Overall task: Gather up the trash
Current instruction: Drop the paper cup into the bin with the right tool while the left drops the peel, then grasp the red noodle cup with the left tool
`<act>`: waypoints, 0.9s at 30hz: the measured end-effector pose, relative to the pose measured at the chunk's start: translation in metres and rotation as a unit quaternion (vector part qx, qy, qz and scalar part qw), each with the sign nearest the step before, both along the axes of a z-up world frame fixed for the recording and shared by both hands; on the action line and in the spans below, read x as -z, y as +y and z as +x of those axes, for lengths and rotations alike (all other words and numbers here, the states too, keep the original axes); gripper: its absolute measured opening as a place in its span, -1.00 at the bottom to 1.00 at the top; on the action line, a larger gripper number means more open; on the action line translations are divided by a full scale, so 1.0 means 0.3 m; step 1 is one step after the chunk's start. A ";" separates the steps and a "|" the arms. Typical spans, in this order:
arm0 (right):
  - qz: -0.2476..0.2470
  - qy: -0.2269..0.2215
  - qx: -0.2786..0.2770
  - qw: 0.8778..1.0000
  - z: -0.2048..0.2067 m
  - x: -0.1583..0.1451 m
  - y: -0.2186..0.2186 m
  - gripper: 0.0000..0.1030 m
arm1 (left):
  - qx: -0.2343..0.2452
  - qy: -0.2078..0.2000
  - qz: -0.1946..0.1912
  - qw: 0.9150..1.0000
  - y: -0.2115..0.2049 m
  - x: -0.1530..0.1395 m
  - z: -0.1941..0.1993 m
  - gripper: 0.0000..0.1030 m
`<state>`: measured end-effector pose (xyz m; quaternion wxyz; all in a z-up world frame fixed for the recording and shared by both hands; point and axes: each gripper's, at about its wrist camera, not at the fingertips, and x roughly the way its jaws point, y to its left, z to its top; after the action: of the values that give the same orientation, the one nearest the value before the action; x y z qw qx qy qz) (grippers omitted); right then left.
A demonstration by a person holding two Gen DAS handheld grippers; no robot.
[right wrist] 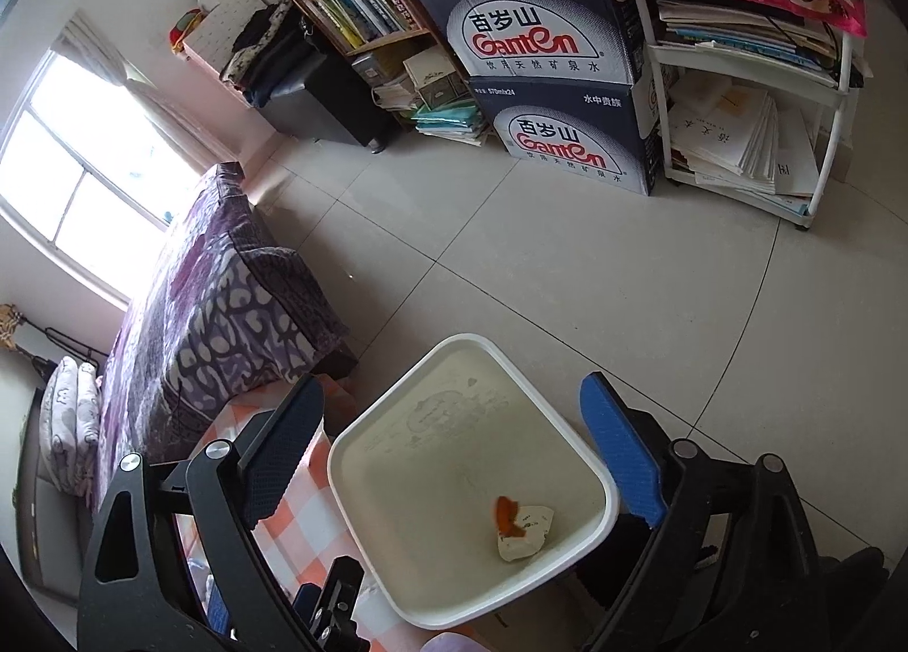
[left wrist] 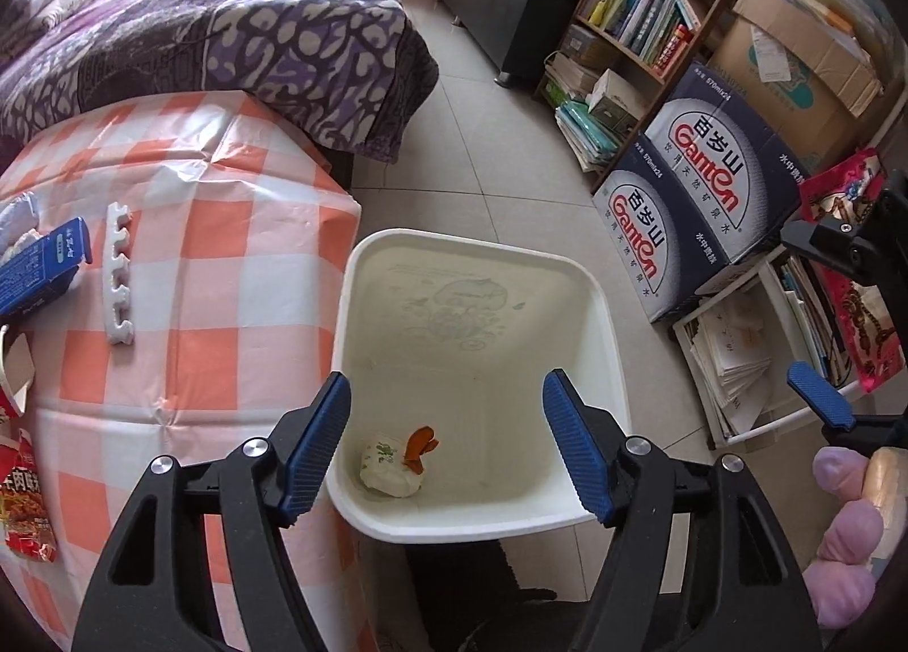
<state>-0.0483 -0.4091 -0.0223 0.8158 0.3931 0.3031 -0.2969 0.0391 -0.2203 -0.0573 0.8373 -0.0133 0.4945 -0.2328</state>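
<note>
1. Beside the bed, the surface (left wrist: 187, 277) with the orange-checked cloth carries the trash not yet collected: a blue carton (left wrist: 40, 272) and a red snack wrapper (left wrist: 25, 493) at its far-left edge, and a white foam strip (left wrist: 119, 272) nearer the middle. The cloth is creased and loose, so a grab at the flat wrapper could pinch and drag the cloth, pulling the other pieces off.
2. The white bin (left wrist: 590, 289) stands on the floor, touching the surface's corner, and holds a crumpled white wrapper (left wrist: 389, 467) and an orange scrap (left wrist: 421, 442). It looks light; a bump from either tool could tip or shift it.
3. The left hand-held gripper (left wrist: 445, 442) hangs released over the bin, nothing between its pads. The right hand-held gripper (right wrist: 454, 459) is likewise spread wide and empty, close alongside; the two could collide on a shared reach.
4. The foam strip is thin and low, so the pads may slip off it.
</note>
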 end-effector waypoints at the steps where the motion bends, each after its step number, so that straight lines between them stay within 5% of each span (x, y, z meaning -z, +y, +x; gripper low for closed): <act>1: -0.008 0.000 -0.010 1.000 0.011 -0.003 0.019 0.75 | -0.006 -0.005 0.009 1.000 0.022 -0.004 0.000 0.37; 8: -0.088 0.043 -0.107 0.989 0.113 0.003 0.195 0.86 | -0.036 -0.058 0.097 0.993 0.223 -0.013 -0.028 0.54; 13: -0.092 0.079 -0.154 0.981 0.170 0.048 0.290 0.86 | -0.064 -0.077 0.144 0.985 0.401 0.011 -0.039 0.54; 20: -0.109 0.115 -0.186 0.970 0.222 0.101 0.403 0.86 | -0.160 -0.040 0.130 0.978 0.660 0.042 -0.022 0.54; 27: -0.087 0.139 -0.220 0.962 0.266 0.168 0.525 0.86 | -0.195 0.035 0.140 0.970 0.862 0.125 -0.038 0.54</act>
<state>0.0315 -0.2516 -0.0727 0.8421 0.1990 0.4650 -0.1875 0.0279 0.0382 -0.0949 0.8423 0.0001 0.5389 0.0069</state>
